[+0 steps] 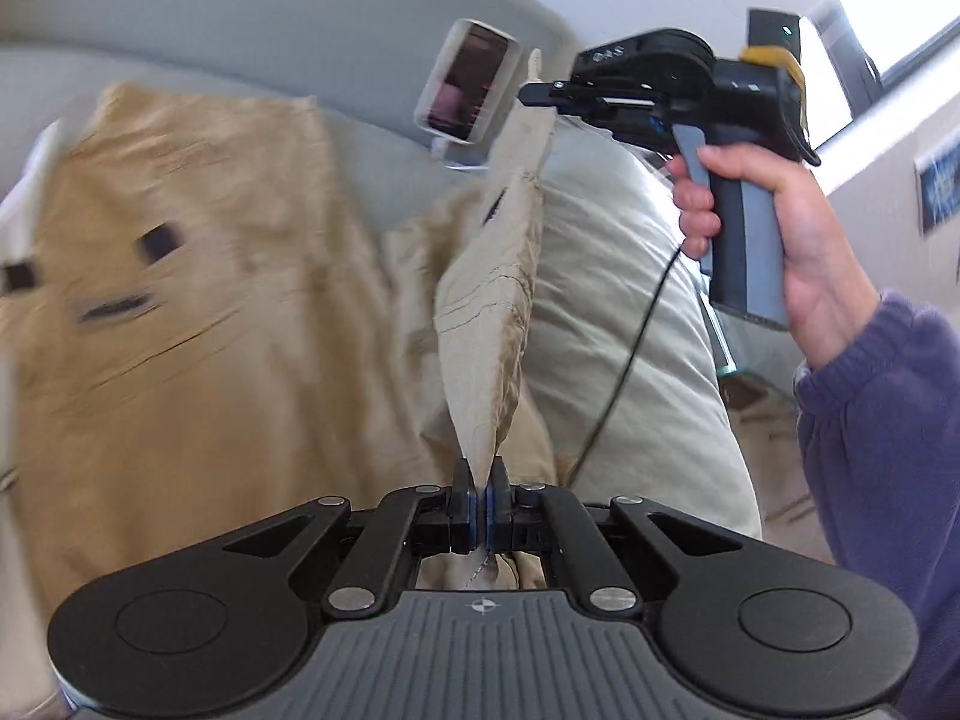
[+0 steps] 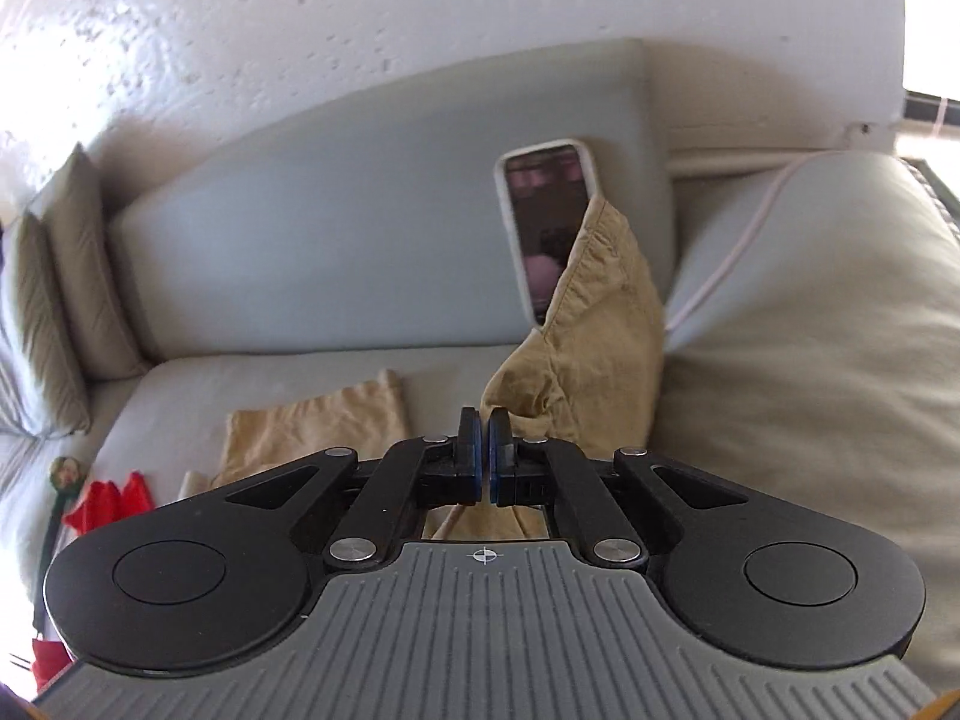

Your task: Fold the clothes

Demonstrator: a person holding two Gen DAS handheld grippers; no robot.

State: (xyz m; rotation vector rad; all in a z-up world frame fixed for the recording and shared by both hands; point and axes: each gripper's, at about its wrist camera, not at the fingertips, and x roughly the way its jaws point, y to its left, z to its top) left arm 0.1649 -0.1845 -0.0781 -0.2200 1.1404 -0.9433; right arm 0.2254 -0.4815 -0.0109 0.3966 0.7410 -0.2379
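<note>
Left wrist view: the left claw (image 1: 480, 483) is clamped tight on an edge of the tan trousers (image 1: 198, 324), and the cloth rises from it in a taut ridge toward the right claw (image 1: 528, 93), which a hand (image 1: 774, 222) in a purple sleeve (image 1: 888, 438) holds up high. That claw is also closed, and pale cloth runs up to its tip, so it appears to grip the other end of the same edge. In the right wrist view the right claw (image 2: 483, 447) has its pads together with tan cloth bunched just beyond and beneath them.

The rest of the trousers lies spread on the grey sofa (image 1: 384, 168), blurred, with dark belt loops showing. I judge the fold as barely begun: one edge is lifted and stretched between both claws, nothing is laid over yet, and smoothing and further folds remain.

For room, the seat to the left is open. A phone (image 2: 549, 222) leans on the sofa back right behind the raised cloth, a large beige cushion (image 2: 798, 360) crowds the right side, and a cable (image 1: 624, 360) hangs across it. Red items (image 2: 111, 498) sit at the seat's far left edge.
</note>
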